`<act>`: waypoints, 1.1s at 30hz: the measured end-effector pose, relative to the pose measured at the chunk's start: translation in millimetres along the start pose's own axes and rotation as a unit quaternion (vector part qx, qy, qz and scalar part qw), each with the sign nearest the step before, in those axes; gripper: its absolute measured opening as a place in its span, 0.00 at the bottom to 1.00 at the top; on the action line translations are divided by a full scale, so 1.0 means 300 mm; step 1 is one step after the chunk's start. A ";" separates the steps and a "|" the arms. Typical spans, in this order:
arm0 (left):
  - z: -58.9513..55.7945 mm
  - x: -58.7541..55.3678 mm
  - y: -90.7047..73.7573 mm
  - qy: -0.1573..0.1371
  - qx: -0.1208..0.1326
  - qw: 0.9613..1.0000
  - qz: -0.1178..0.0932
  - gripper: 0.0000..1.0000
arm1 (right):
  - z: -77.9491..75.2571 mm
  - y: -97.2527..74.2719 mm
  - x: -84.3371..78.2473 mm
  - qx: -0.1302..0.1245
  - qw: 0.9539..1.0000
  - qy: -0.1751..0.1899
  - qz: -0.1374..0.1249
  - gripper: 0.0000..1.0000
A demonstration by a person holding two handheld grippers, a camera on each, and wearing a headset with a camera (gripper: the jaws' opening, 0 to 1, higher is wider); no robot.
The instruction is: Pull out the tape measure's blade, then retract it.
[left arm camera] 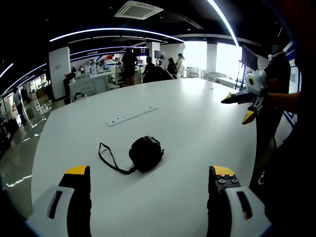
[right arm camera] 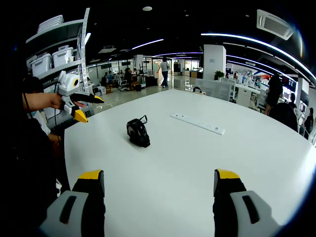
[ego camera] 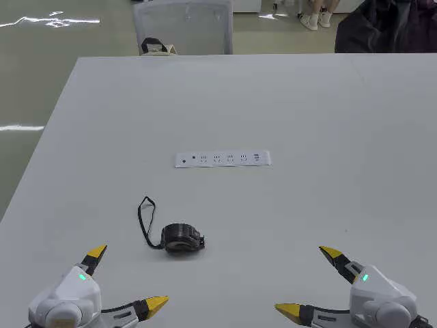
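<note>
Your left gripper [ego camera: 127,277] and right gripper [ego camera: 308,281] hover over the near table [ego camera: 307,102] edge, jaws spread, empty. Tape measure [ego camera: 181,238] lies just ahead-right of the left jaws, farther from the right; go in with the left.

Large open-plan office or showroom floor. Long white table [ego camera: 328,109] with white power strip [ego camera: 222,159] lying on top; grey mesh office chair [ego camera: 183,27] pushed up at far edge. Glossy pale floor [ego camera: 41,41] reflecting lights. Dark open ceiling with curved light strips [left arm camera: 113,32] and square air-conditioning vent [left arm camera: 138,9]. Metal shelves [right arm camera: 54,71] carrying plastic storage boxes [right arm camera: 40,63]. White column [right arm camera: 213,58], bright windows [left arm camera: 224,59]. Several people [left arm camera: 129,64] standing and sitting around desks and counters in background.
</note>
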State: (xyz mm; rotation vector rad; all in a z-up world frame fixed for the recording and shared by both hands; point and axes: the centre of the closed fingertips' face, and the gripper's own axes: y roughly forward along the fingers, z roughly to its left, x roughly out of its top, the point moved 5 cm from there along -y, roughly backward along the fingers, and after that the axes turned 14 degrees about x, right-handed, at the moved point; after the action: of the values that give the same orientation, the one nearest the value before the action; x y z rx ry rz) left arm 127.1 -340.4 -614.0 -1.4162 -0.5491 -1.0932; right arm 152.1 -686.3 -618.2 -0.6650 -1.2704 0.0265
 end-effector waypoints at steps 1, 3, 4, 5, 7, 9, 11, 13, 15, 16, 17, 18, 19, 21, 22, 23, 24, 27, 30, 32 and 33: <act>0.002 0.000 0.002 0.000 0.000 1.000 -0.001 0.99 | 0.000 0.000 0.001 0.000 1.000 0.000 -0.001 0.94; 0.001 0.001 0.003 0.000 0.000 1.000 -0.002 0.99 | -0.001 -0.001 0.004 0.000 1.000 -0.001 -0.003 0.94; 0.003 0.000 0.004 0.001 0.000 1.000 -0.002 0.99 | -0.003 -0.002 0.003 0.000 1.000 -0.001 -0.003 0.94; 0.004 -0.002 0.006 0.001 -0.001 1.000 -0.002 0.99 | -0.004 -0.003 0.004 -0.001 1.000 -0.002 -0.002 0.94; 0.006 -0.005 0.009 0.000 -0.001 1.000 -0.003 0.99 | -0.006 -0.002 0.006 0.000 1.000 -0.001 -0.003 0.94; 0.006 -0.003 0.009 0.000 0.000 1.000 -0.003 0.99 | -0.006 -0.002 0.007 0.001 1.000 -0.002 -0.001 0.93; 0.003 0.004 0.006 0.000 0.000 1.000 -0.005 0.99 | -0.006 -0.001 0.007 0.002 1.000 -0.003 0.000 0.93; 0.006 0.004 0.008 0.001 0.000 1.000 -0.007 0.99 | -0.008 0.000 0.007 0.003 1.000 -0.004 0.000 0.93; 0.007 0.007 0.009 0.003 -0.001 1.000 -0.008 0.99 | -0.010 0.000 0.006 0.002 1.000 -0.004 0.002 0.93; 0.006 0.008 0.010 0.005 -0.003 1.000 -0.008 0.99 | -0.010 0.001 0.004 0.003 1.000 -0.004 0.004 0.93; 0.005 0.008 0.011 0.007 -0.004 1.000 -0.007 0.99 | -0.010 0.001 0.004 0.004 1.000 -0.006 0.005 0.93; 0.002 0.011 0.012 0.011 -0.005 1.000 -0.006 0.99 | -0.009 0.002 0.005 0.006 1.000 -0.007 0.007 0.93; 0.000 0.011 0.013 0.013 -0.006 1.000 -0.005 0.99 | -0.009 0.003 0.005 0.006 1.000 -0.007 0.007 0.93; -0.006 0.013 0.016 0.016 -0.010 1.000 -0.003 0.98 | -0.010 0.002 0.007 0.007 1.000 -0.008 0.005 0.93; -0.007 0.013 0.018 0.018 -0.012 1.000 -0.003 0.98 | -0.011 0.002 0.008 0.007 1.000 -0.008 0.005 0.93; -0.010 0.013 0.020 0.021 -0.015 1.000 -0.001 0.97 | -0.012 0.001 0.008 0.007 1.000 -0.008 0.006 0.93; -0.013 0.014 0.022 0.023 -0.018 1.000 0.001 0.97 | -0.014 0.001 0.007 0.007 1.000 -0.008 0.007 0.93; -0.020 0.017 0.028 0.032 -0.024 0.999 0.003 0.96 | -0.017 0.000 0.006 0.008 1.000 -0.008 0.008 0.93; -0.022 0.021 0.037 0.039 -0.029 0.999 0.007 0.94 | -0.019 0.000 0.004 0.010 1.000 -0.008 0.011 0.93; -0.024 0.023 0.041 0.043 -0.032 0.999 0.008 0.92 | -0.019 0.002 0.005 0.011 1.000 -0.008 0.010 0.92; -0.026 0.025 0.043 0.046 -0.035 0.998 0.009 0.91 | -0.019 0.002 0.005 0.012 1.000 -0.007 0.010 0.92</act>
State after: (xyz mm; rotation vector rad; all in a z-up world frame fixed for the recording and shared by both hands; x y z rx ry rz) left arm 139.1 -352.2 -615.2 -1.4210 -0.4351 -1.1658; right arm 158.0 -687.8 -617.9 -0.6584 -1.2756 0.0623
